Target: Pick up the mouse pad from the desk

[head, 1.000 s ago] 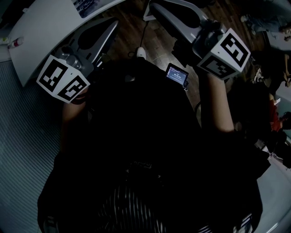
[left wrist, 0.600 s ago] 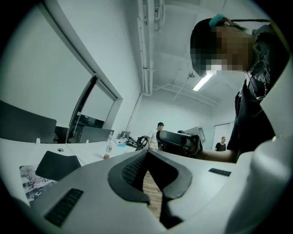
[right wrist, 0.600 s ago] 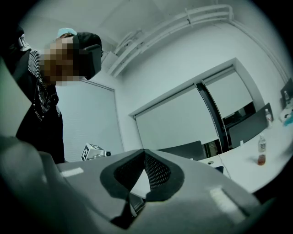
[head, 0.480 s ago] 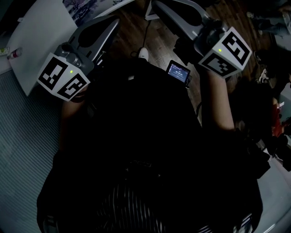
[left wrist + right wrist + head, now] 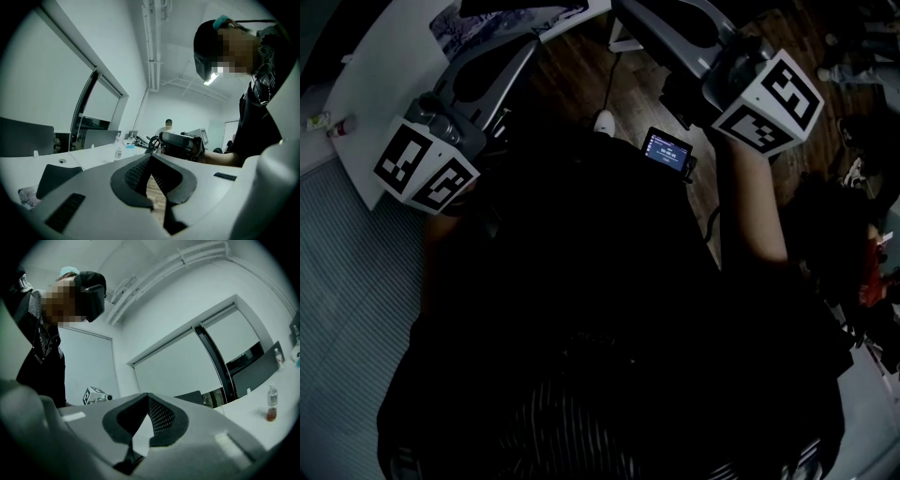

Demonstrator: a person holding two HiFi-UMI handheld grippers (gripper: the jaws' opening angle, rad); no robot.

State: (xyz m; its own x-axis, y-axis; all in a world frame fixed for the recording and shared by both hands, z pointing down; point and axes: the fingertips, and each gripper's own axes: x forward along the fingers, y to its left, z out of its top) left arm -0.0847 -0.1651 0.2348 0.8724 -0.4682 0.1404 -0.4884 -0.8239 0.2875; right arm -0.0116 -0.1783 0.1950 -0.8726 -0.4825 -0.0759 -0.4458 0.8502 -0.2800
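White desk [image 5: 366,112] sits to the left, and with left gripper [image 5: 150,155] and right gripper [image 5: 148,394] both closed on nothing, a hasty swing could knock its edge.

The head view looks steeply down, close over the left gripper [image 5: 525,56] and right gripper [image 5: 628,14], while each gripper view faces level along its own jaws toward the other gripper and the person [image 5: 262,103].

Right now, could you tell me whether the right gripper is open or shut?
Shut and empty: the right gripper shows its jaws meeting at the tips, nothing between them.
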